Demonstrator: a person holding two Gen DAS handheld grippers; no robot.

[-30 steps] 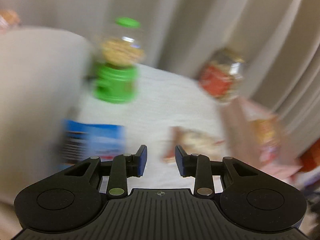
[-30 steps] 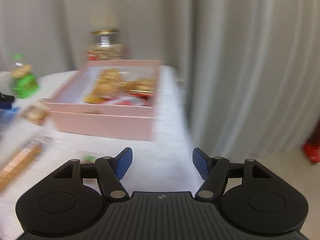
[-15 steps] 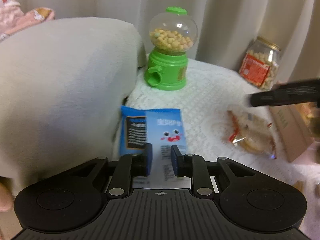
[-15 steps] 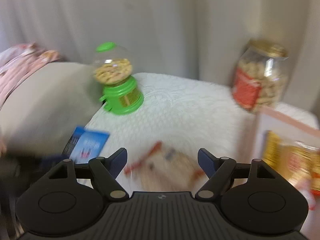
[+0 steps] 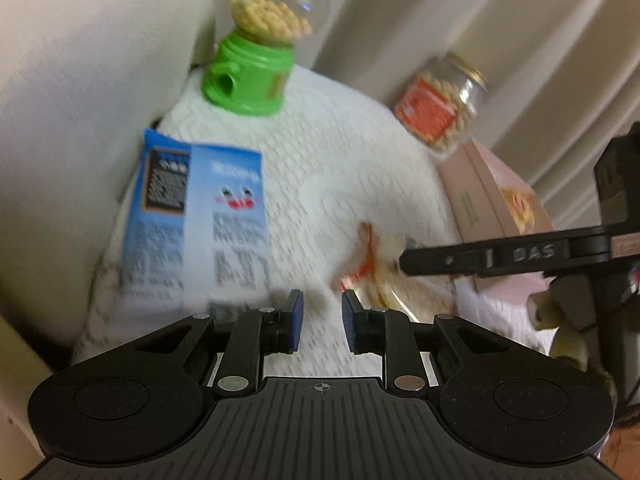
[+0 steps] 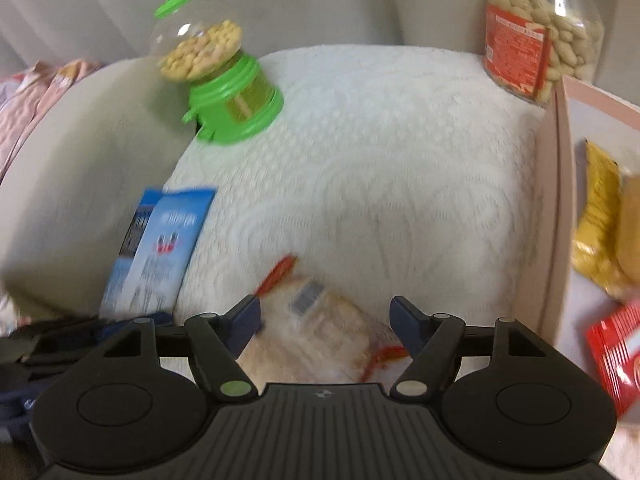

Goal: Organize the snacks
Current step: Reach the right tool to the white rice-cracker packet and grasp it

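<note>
Open stretch of white tablecloth [image 6: 392, 168] mid-surface, betw. green candy dispenser [image 6: 224, 80] at far left corner and peanut jar [image 6: 540, 28] at far right. Blue packet [image 6: 160, 248] along left edge, up against beige cushion [image 6: 68, 184], which walls off that side. Pink box [image 6: 560, 208] wall closes right side, snacks inside. Clear cracker pack [image 6: 320, 328] at near edge, betw. spread fingers of right gripper [image 6: 325, 318]. Left gripper [image 5: 322, 322] low by near edge, narrow gap, nothing in it; right gripper's finger [image 5: 480, 258] crossing just ahead on right. Curtain [image 5: 520, 40] close behind far edge.
</note>
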